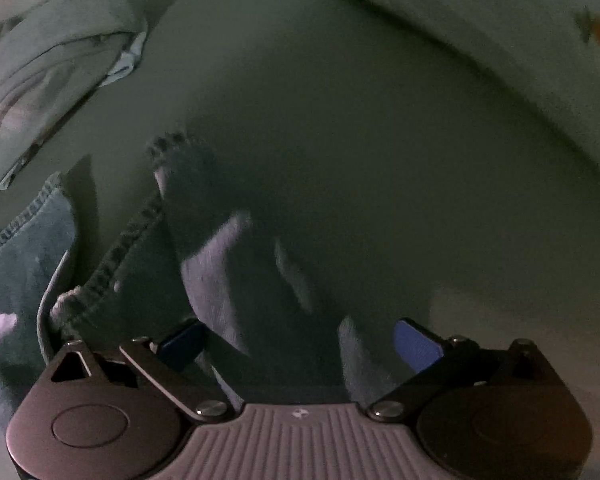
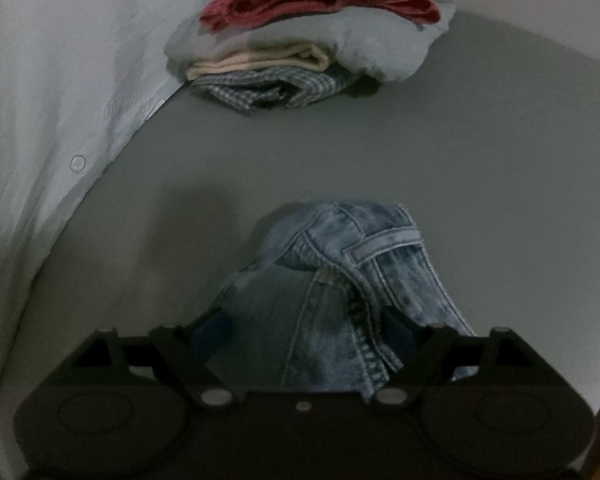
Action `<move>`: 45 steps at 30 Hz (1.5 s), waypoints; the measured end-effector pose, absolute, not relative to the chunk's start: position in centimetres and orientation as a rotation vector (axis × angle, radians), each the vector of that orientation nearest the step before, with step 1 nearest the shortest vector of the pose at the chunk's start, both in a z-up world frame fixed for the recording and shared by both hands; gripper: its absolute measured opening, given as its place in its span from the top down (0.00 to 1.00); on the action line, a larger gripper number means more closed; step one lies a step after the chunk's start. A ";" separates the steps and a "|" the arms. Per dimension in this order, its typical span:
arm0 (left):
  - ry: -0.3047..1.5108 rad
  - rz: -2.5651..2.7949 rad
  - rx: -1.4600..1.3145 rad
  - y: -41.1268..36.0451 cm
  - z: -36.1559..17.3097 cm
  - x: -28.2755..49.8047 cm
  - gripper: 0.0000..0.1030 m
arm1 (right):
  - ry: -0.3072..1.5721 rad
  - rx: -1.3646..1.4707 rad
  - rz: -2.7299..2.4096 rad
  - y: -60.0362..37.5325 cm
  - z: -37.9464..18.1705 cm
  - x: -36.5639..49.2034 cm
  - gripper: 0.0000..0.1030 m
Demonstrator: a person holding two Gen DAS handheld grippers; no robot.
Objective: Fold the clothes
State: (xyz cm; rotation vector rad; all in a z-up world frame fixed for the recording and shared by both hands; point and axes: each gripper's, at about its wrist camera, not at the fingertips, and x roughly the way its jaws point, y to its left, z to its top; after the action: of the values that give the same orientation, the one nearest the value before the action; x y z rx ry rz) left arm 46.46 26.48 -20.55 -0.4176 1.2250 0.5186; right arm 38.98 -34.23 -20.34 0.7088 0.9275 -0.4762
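Denim jeans bunched between the wide-open right gripper; left gripper also wide over dark cloth (blurred). Laying-out step; next, pinch an edge.

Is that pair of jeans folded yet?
No. The jeans lie bunched and twisted on the grey surface, unlike the neat folded stack behind.

A flat grey surface is seen filling most of both views, matte and unpatterned. The light is dim, more so in the left wrist view, where soft shadows are cast across the grey surface. Pale white fabric, creased and bearing a round button, is spread along the grey surface's left side in the right wrist view.
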 end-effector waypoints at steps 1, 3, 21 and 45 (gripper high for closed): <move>1.224 0.528 -0.379 26.0 -20.7 46.6 0.02 | 0.928 0.703 -0.480 -34.0 -20.3 38.9 0.18; 1.208 0.543 -0.341 25.4 -20.8 46.4 0.02 | 0.930 0.678 -0.481 -33.3 -20.2 38.8 0.18; 0.814 0.628 -0.559 32.9 -5.6 46.9 0.89 | 0.477 0.360 -0.279 -26.8 -5.6 43.2 0.90; 0.758 0.730 -0.891 33.6 -2.5 16.7 0.89 | 0.514 0.293 -0.537 -30.7 -7.8 29.2 0.90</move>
State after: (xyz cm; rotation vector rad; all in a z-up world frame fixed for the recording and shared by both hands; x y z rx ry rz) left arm 16.67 33.59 -2.53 -0.8915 0.7576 0.7298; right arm 29.19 -30.70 -7.75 0.2932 0.5139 -0.5372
